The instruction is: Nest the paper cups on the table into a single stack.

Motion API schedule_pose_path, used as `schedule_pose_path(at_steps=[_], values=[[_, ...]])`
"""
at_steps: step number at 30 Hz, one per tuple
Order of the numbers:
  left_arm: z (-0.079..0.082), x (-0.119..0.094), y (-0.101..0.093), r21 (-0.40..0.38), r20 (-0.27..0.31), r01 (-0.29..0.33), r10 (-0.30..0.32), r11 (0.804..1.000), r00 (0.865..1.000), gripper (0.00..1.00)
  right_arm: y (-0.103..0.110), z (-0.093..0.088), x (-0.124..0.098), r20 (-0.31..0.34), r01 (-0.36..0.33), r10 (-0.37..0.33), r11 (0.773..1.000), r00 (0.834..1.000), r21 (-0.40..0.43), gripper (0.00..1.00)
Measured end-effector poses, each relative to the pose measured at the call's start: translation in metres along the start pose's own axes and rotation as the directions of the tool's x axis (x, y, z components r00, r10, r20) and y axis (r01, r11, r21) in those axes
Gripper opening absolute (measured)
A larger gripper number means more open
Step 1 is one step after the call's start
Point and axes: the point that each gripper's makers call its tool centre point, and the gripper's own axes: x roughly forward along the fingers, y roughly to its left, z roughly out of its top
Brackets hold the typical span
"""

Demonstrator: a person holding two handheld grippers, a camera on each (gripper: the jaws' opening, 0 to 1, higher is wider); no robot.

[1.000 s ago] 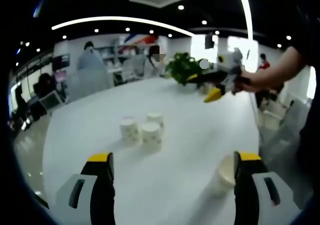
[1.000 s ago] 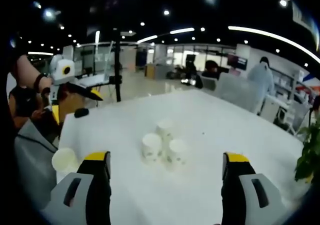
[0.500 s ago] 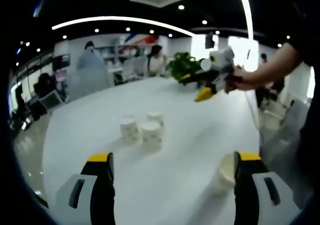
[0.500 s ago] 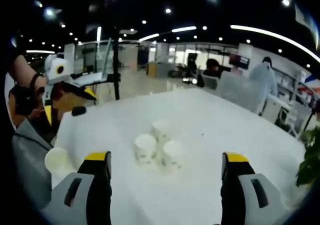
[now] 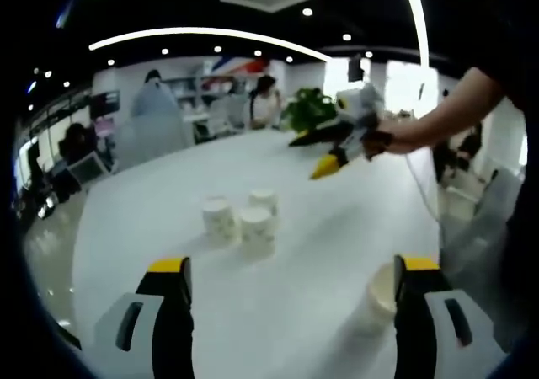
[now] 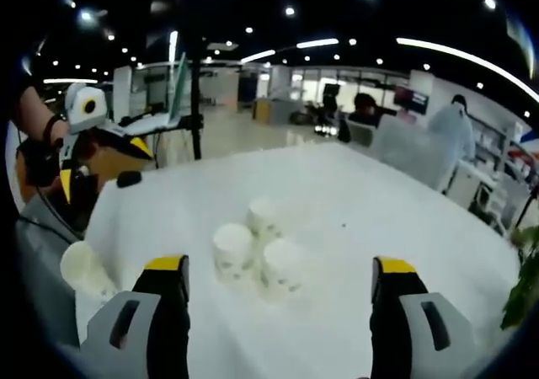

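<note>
Here's the white bench [image 5: 320, 227], wide and bare apart from the cups. In the left gripper view, three paper cups [image 5: 241, 219] huddle together mid-bench, all upside down, touching or just about (hard to call at this blur). A fourth cup [image 5: 379, 293] sits apart, near the bench edge, mouth up, right beside the left claw's right-hand jaw.

The left claw [image 5: 290, 269] hangs over the near end of the bench with its yellow-tipped jaws spread wide and nothing between them. The lone cup is just beside one jaw, not held.

Over in the right gripper view, the right claw [image 6: 274, 269] is likewise gaping, jaws well apart, nothing gripped, and the trio of cups [image 6: 253, 248] lies ahead between the lines of its jaws. The single cup [image 6: 82, 268] shows at the far left by the bench edge.

Each claw spots the other: the right claw [image 5: 324, 152] appears above the far side of the bench in the left gripper view, held in a person's hand [image 5: 383, 139], and the left claw [image 6: 101, 164] shows at the left of the right gripper view. A green plant [image 5: 310, 109] stands at the far end, with people in the office behind.
</note>
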Motion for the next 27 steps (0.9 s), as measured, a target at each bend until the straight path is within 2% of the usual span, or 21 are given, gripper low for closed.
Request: schedule_pose_path(at_steps=[10, 13, 27], values=[[-0.002, 0.004, -0.005, -0.020, 0.008, -0.004, 0.004, 1.000, 1.000, 0.98, -0.008, -0.011, 0.014, -0.037, -0.022, 0.021, 0.999, 0.999, -0.025, 0.84], [-0.003, 0.003, -0.005, -0.026, 0.010, -0.008, 0.008, 1.000, 1.000, 0.98, -0.007, -0.018, 0.020, -0.068, -0.041, 0.038, 0.998, 0.997, -0.041, 0.83], [-0.005, -0.003, 0.001, -0.028, 0.003, -0.029, 0.029, 0.999, 1.000, 0.98, -0.003, -0.028, 0.032, -0.097, -0.070, 0.065, 0.996, 0.993, -0.051, 0.79]])
